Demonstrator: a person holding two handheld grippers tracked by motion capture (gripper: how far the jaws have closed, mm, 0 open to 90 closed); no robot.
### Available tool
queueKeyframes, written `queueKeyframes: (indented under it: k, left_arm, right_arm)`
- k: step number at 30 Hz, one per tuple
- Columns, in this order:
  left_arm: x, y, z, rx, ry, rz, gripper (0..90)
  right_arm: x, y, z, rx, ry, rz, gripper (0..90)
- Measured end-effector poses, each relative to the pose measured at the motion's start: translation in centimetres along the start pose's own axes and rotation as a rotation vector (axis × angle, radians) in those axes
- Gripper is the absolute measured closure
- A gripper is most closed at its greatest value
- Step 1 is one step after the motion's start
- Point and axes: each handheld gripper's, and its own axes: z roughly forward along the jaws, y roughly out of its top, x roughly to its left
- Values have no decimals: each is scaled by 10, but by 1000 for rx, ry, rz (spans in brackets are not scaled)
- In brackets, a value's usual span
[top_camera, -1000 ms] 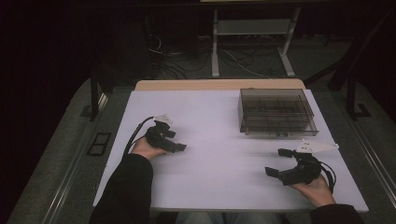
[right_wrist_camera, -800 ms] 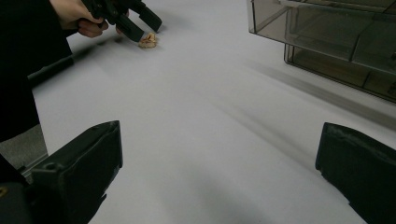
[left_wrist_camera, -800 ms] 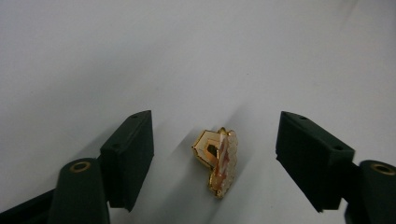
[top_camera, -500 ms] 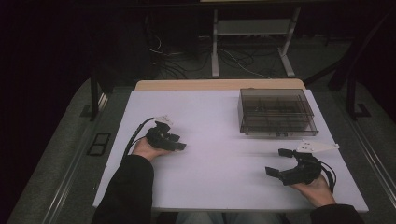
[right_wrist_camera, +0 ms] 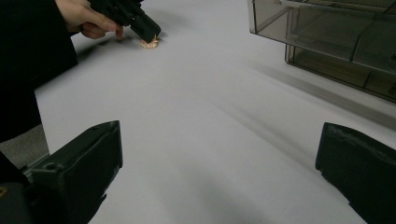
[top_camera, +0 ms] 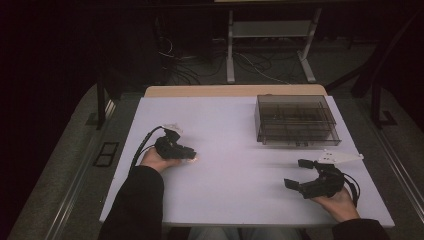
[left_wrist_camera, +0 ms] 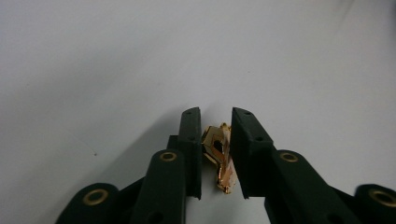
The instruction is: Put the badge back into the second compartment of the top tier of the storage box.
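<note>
1. The table (top_camera: 240, 200) has a pale, matte white top with a strip of light wood along its far edge; it is bare apart from a few items.
2. Around it the room is dark: grey floor on both sides, a tangle of cables (top_camera: 195, 70) on the floor beyond the far edge, and a light metal stand (top_camera: 270, 30) farther back.
3. A smoky transparent organiser box (top_camera: 296, 120) with inner compartments sits on the far right part of the table (its walls also show at the upper right of the right gripper view (right_wrist_camera: 327, 32)).
4. The left gripper (top_camera: 190, 154), held in the person's left hand (top_camera: 156, 159), rests low on the table's left half, its cable looping back toward the dark sleeve (top_camera: 135, 205).
5. A small gold-coloured metal piece (left_wrist_camera: 219, 156) stands between its jaws; the jaws are nearly together and close against it, but whether both pinch it I cannot tell. It sits at the table surface, seen from across as a small glint (right_wrist_camera: 150, 44) at the jaw tips.
6. The right gripper (top_camera: 299, 174), in the right hand (top_camera: 337, 202), lies near the table's front right, well apart from the piece, its jaws spread wide with only bare table between them.
</note>
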Motion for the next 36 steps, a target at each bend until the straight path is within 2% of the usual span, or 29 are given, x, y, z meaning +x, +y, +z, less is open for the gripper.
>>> queueKeyframes:
  k: [1,2,5,9,10,12,15,19,24,27,36]
  left_arm:
    - [0,1,-2,-12,-19,-5,817]
    - [-2,1,-4,-13,-19,5,817]
    - [-7,3,-5,1,1,26,844]
    - [-7,3,-7,5,9,12,851]
    - [-7,4,-8,-5,-20,3,873]
    - [-10,5,-7,-6,-30,10,877]
    - [-15,8,-6,4,-13,33,882]
    - [-14,7,-7,7,-15,14,882]
    - [-16,8,-8,16,-8,19,882]
    - [-18,9,-8,8,-21,22,882]
    - [-27,19,-15,4,-20,61,882]
  right_arm:
    - [0,0,0,0,-1,0,0]
    - [0,0,0,0,-1,0,0]
    - [0,0,0,1,-2,-1,0]
    - [0,0,0,1,-3,-3,0]
    - [0,0,-1,6,-3,-3,0]
    - [0,0,-1,5,-4,-4,0]
    - [0,0,-1,5,-3,-1,0]
    - [0,0,0,5,-2,-5,0]
    - [0,0,0,3,-1,-1,0]
    - [1,0,0,3,-1,-2,0]
    - [1,-1,-1,3,-3,0,0]
